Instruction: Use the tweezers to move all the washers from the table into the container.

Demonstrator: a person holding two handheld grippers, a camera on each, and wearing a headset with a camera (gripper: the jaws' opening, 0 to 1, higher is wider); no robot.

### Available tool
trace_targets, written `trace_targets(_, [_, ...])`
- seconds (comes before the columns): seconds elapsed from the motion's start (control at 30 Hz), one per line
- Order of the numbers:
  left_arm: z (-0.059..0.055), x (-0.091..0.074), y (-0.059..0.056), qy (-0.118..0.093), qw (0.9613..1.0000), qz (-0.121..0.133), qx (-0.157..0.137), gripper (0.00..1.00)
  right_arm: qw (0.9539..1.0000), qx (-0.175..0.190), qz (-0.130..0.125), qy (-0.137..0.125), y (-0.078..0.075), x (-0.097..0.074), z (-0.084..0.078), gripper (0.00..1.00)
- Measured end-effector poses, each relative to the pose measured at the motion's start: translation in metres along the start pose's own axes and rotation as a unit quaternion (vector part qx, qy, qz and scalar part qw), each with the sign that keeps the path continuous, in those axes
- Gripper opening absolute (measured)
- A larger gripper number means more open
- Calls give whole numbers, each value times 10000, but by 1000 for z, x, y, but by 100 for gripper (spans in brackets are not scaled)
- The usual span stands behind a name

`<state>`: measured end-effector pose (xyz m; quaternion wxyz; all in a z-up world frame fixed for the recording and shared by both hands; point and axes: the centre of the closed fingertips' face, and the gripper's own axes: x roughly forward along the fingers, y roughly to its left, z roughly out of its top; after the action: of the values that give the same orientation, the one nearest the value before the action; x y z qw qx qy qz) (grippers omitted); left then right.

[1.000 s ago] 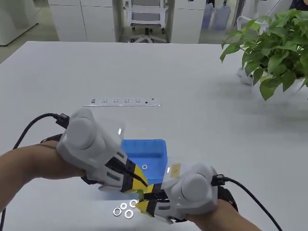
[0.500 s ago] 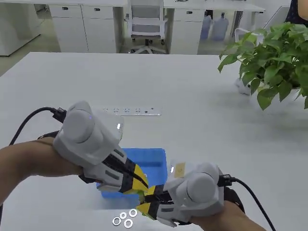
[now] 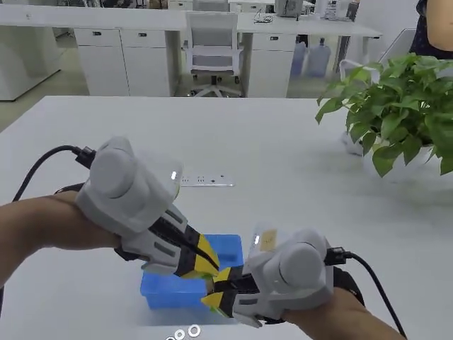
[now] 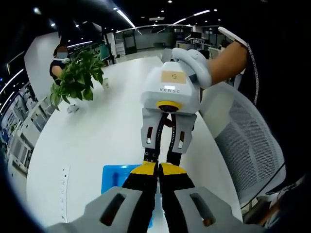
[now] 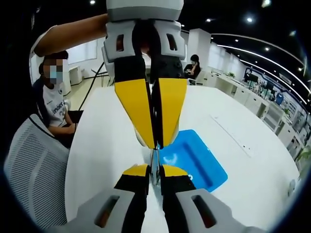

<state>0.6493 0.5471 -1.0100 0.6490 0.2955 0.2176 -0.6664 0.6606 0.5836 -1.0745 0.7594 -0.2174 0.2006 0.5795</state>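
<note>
My two grippers meet tip to tip over the front of the blue container. The left gripper comes down from the left, and the right gripper points up at it from below. In the right gripper view a thin metal sliver, the tweezers, runs from the left gripper's shut yellow tips into the right gripper's shut jaws. Most of the tweezers are hidden. A few washers lie on the table in front of the container, at the picture's bottom edge. Inside, the container looks bare.
A flush power strip sits in the white table beyond the container. A potted plant stands at the right. An office chair and cabinets are behind the table. A mesh chair stands close to the table's near side.
The head camera has tilted up, so the table has slid down the picture. Against the container and washers, both grippers have lifted together, still tip to tip and shut.
</note>
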Motion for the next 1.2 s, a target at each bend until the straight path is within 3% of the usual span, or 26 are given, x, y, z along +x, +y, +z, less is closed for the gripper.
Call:
trace_targets(0.3, [4,-2,13,38,9999,50,114,5,9999,-2,-108,-57,-17,-1,5,10])
trace_targets(0.57, [1,-3,30,37,9997,169,146,5,9998,-91,-187,-82,-36,4,7,10])
trace_targets(1.03, [-17,7,51,128,9993,314,138,5,9993,-96,-356,-95,-57,25,-2,10])
trace_targets(1.2, [-27,11,57,157,9993,340,53,5,9995,-75,-307,-56,-61,33,-8,10])
